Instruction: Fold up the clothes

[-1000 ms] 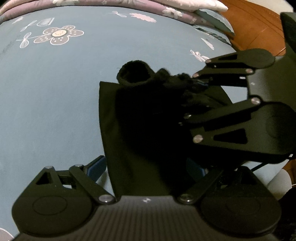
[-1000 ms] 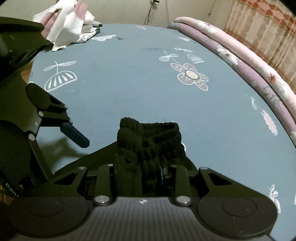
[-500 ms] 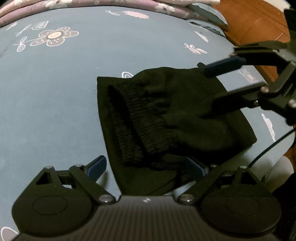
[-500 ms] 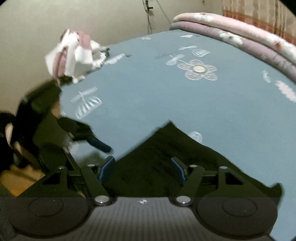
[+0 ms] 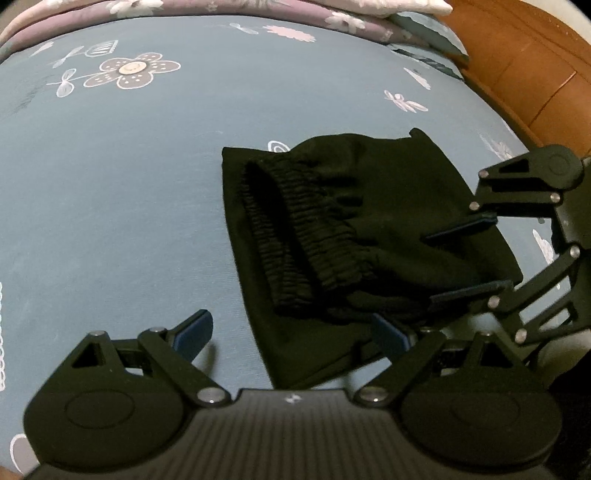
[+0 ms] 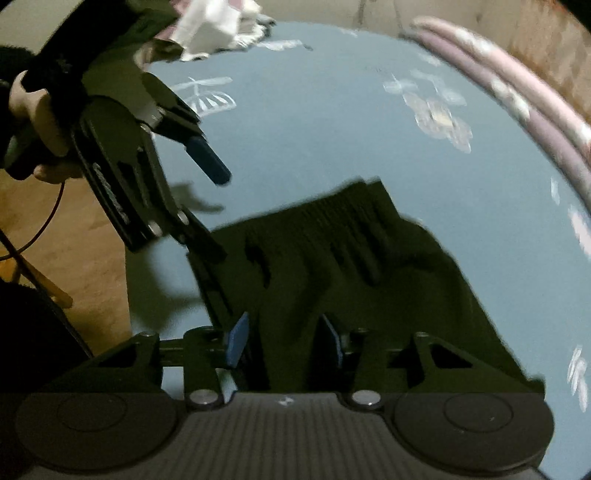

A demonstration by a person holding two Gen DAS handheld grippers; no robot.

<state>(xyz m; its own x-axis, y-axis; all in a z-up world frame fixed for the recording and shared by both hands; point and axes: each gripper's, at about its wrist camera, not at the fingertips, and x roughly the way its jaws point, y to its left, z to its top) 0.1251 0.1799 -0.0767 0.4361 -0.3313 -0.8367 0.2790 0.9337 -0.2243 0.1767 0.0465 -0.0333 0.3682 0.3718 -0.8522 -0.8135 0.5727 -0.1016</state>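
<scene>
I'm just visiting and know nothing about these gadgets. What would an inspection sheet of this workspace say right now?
Surface: blue flower-print bedsheet.
Job's things: black garment, folded over, elastic waistband showing.
Clutter: white and pink clothes pile at the far edge.
Grippers: left hand-held gripper open over the garment's near edge; right hand-held gripper open, jaws just narrowed, cloth lying between them.
Cables: thin red cable beside the bed.
Surroundings: rolled floral quilt, wooden floor.

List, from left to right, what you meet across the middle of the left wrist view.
Flower print on the blue sheet → black garment → right gripper → wooden floor.
</scene>
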